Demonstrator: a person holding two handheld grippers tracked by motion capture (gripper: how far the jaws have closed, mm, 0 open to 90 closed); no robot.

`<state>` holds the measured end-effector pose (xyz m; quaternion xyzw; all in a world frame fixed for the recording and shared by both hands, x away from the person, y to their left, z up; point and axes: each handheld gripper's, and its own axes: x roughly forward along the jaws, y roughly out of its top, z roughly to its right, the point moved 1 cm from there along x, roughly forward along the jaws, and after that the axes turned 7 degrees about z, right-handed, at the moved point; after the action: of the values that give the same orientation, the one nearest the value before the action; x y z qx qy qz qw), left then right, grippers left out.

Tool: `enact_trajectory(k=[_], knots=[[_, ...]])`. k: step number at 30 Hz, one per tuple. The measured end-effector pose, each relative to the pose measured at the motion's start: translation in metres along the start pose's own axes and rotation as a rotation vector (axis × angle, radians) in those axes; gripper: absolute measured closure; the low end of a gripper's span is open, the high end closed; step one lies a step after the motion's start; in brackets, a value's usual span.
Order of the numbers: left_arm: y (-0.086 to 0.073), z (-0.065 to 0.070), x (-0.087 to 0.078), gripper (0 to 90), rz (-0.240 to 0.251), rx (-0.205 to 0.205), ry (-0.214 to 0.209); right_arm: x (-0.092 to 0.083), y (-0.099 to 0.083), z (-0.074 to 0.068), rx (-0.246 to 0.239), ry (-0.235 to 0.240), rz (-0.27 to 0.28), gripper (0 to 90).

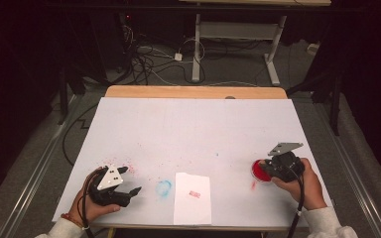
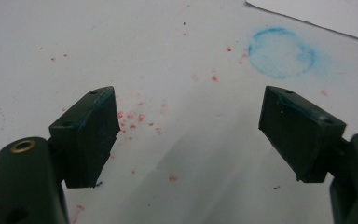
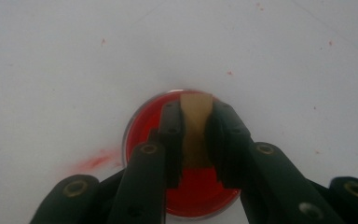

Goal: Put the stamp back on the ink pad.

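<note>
A round red ink pad (image 1: 259,172) (image 3: 193,193) lies on the white sheet near the table's right front. My right gripper (image 1: 268,165) (image 3: 196,111) hangs right over it, shut on a small wooden stamp block (image 3: 196,128) whose far end points down at the pad. Whether the block touches the ink I cannot tell. At the left front, my left gripper (image 1: 133,179) (image 2: 189,93) rests low over the sheet, jaws wide apart with nothing between them. A white paper slip (image 1: 192,198) bearing a small red stamp mark (image 1: 194,194) lies at the front middle.
A pale blue ink ring (image 1: 163,188) (image 2: 282,52) sits on the white table cover (image 1: 193,129), between the left gripper and the slip. Red ink specks dot the cover, and a red smear (image 3: 93,162) lies beside the pad. Past the table stand desk legs and floor cables.
</note>
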<state>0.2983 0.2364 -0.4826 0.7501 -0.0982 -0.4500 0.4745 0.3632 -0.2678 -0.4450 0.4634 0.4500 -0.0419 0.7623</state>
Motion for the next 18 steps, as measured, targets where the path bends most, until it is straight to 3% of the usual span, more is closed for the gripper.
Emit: enact_trajectory(k=[10,18], knots=[[0.000,0.000,0.001,19.3,-0.006,0.004,-0.004,0.007,0.001,0.001,0.006,0.005,-0.011,76.1],[0.000,0.000,0.002,19.3,-0.007,0.002,-0.010,-0.004,0.007,0.003,-0.012,0.042,-0.079,76.5]])
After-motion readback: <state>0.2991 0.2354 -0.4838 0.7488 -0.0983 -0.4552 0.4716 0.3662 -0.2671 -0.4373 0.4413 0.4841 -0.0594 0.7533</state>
